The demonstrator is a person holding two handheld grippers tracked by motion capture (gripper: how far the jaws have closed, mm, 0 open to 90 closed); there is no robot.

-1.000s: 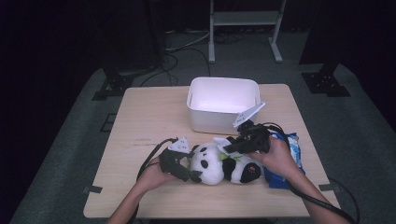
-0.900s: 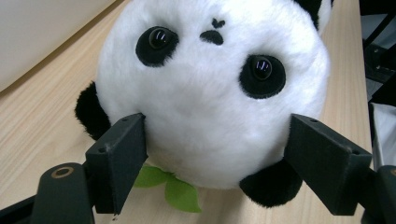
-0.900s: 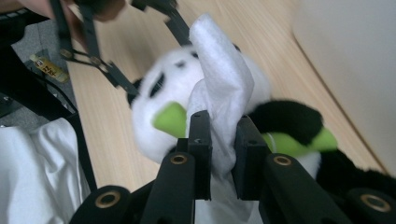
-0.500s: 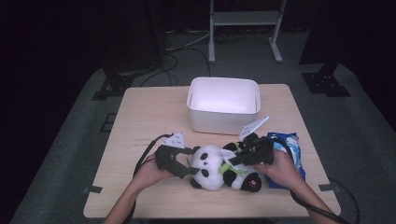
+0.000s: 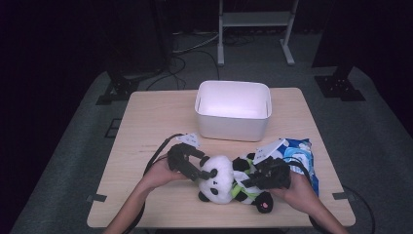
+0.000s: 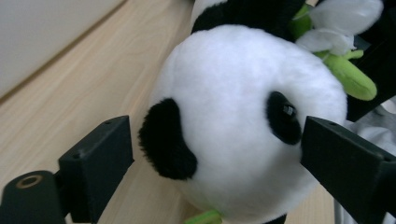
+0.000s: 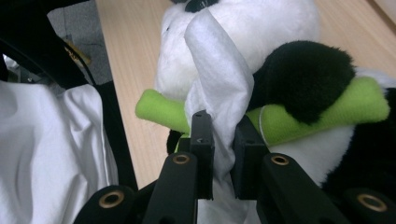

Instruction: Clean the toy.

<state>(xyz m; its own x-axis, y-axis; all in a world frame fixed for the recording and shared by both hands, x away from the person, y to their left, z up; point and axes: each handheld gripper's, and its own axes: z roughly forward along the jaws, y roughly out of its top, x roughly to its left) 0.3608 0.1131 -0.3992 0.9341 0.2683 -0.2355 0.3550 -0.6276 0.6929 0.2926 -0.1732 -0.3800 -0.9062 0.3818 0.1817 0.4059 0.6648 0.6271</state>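
A black-and-white panda plush lies on the wooden table near its front edge, hugging a green bamboo stick. My left gripper is at the panda's head. Its jaws have just been opening and now stand on either side of the head, with a gap beside the left jaw. From the right, my right gripper reaches the panda's body. It is shut on a white cloth strip that hangs over the plush.
A white bin stands behind the panda at mid table. A blue snack bag lies at the right, partly under my right hand. White fabric and black cables are close to the grippers.
The right gripper has come down toward the front edge, still pinching the white cloth. The panda has settled lower on the table. The left jaws have spread wider around the head.
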